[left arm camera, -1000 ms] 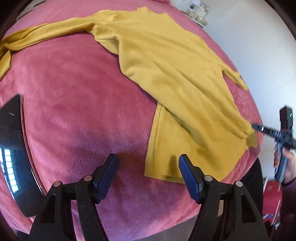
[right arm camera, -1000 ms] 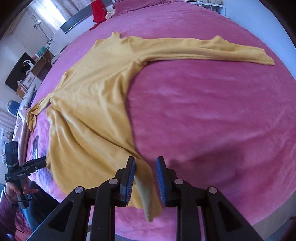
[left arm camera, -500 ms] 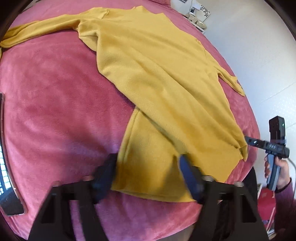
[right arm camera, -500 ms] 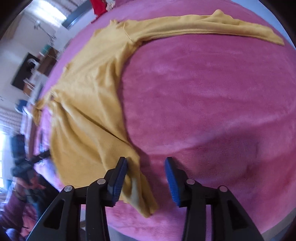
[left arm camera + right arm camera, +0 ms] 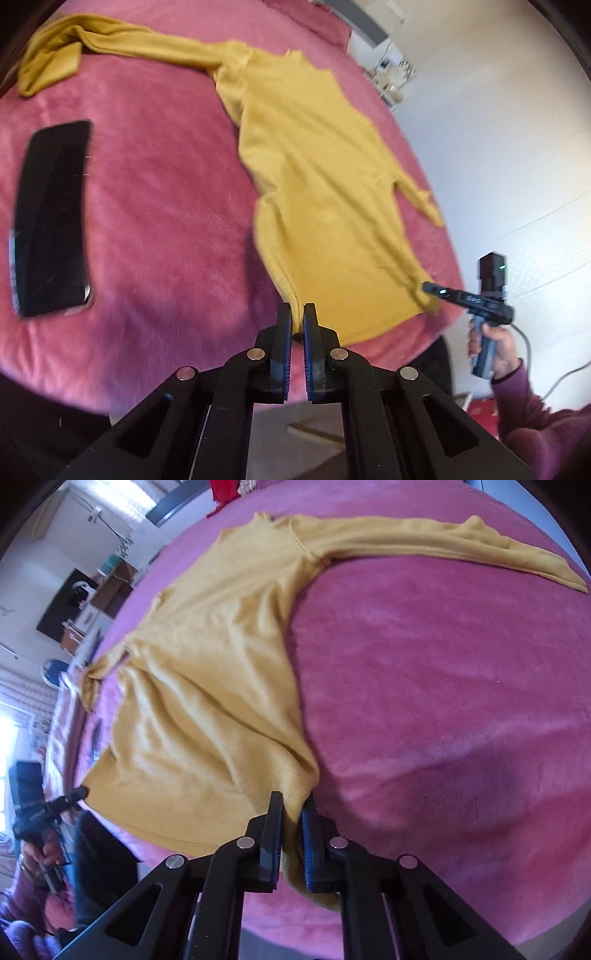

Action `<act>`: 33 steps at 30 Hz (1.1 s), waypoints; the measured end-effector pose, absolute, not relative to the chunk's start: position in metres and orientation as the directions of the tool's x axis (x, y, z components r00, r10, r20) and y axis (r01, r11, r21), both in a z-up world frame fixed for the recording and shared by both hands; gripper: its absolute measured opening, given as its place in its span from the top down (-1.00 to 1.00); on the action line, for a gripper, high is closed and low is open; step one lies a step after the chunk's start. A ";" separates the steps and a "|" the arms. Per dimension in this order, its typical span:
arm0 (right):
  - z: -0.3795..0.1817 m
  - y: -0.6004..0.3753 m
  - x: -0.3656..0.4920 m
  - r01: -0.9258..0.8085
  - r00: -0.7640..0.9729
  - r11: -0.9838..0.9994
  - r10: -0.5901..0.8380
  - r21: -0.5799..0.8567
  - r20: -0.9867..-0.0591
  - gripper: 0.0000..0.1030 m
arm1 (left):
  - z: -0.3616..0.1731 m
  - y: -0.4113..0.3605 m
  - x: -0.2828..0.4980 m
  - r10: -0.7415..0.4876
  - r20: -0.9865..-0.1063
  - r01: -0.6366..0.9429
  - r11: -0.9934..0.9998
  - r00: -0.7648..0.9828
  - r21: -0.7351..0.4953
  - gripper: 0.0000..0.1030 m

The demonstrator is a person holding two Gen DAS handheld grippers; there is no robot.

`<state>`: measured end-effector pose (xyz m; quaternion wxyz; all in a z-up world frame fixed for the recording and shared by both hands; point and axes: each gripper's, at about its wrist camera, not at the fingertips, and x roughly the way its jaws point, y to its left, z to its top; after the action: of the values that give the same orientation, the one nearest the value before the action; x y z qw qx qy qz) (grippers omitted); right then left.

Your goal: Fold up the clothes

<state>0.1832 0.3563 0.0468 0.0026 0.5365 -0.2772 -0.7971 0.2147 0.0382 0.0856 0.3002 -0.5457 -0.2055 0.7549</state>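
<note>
Grippers pinch opposite hem corners: left gripper [image 5: 296, 321] and right gripper [image 5: 292, 812] both clamped on sweater [image 5: 325, 184], likely to lift hem for folding.

Bright, even daylight, entering from a blown-out window [image 5: 7, 734] at far left of the right wrist view. Soft shadows beside the mustard-yellow knit sweater [image 5: 317, 184] on the pink plush bedspread [image 5: 155, 206]. Strong fisheye bending with dark vignetted corners. Slight motion blur in both views.
</note>
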 end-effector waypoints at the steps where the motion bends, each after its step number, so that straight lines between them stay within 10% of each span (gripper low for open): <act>1: 0.052 0.354 0.187 -0.285 -0.427 -0.848 -0.305 0.447 -0.851 0.85 | 0.092 0.033 0.221 0.684 -0.690 -0.225 -0.729 -0.236 -0.646 0.89; 10: 0.043 0.341 0.212 -0.293 -0.381 -0.851 -0.315 0.437 -0.869 0.75 | 0.075 -0.012 0.266 0.627 -0.719 -0.099 -0.770 -0.300 -0.630 0.86; 12: 0.032 0.346 0.213 -0.332 -0.382 -0.832 -0.312 0.444 -0.870 0.59 | 0.069 -0.016 0.262 0.630 -0.717 -0.085 -0.766 -0.299 -0.638 0.61; 14: 0.025 0.353 0.216 -0.372 -0.398 -0.802 -0.318 0.468 -0.861 0.48 | 0.065 -0.009 0.254 0.634 -0.711 -0.078 -0.760 -0.306 -0.645 -0.47; 15: 0.025 0.359 0.219 -0.393 -0.420 -0.774 -0.329 0.497 -0.846 0.47 | 0.064 -0.005 0.249 0.628 -0.712 -0.075 -0.764 -0.315 -0.641 -0.54; 28: 0.022 0.341 0.197 -0.302 -0.366 -0.828 -0.357 0.473 -0.859 0.40 | 0.030 0.074 0.198 0.490 -0.848 -0.199 -0.868 -0.202 -0.455 -0.88; 33: 0.016 0.334 0.181 -0.300 -0.320 -0.827 -0.382 0.475 -0.867 0.32 | 0.032 0.070 0.203 0.448 -0.860 -0.169 -0.893 -0.244 -0.417 -0.58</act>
<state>0.1809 0.3340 0.0162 0.0271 0.5825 -0.2929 -0.7578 0.2029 0.0702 0.0323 0.1980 -0.5821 -0.1198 0.7795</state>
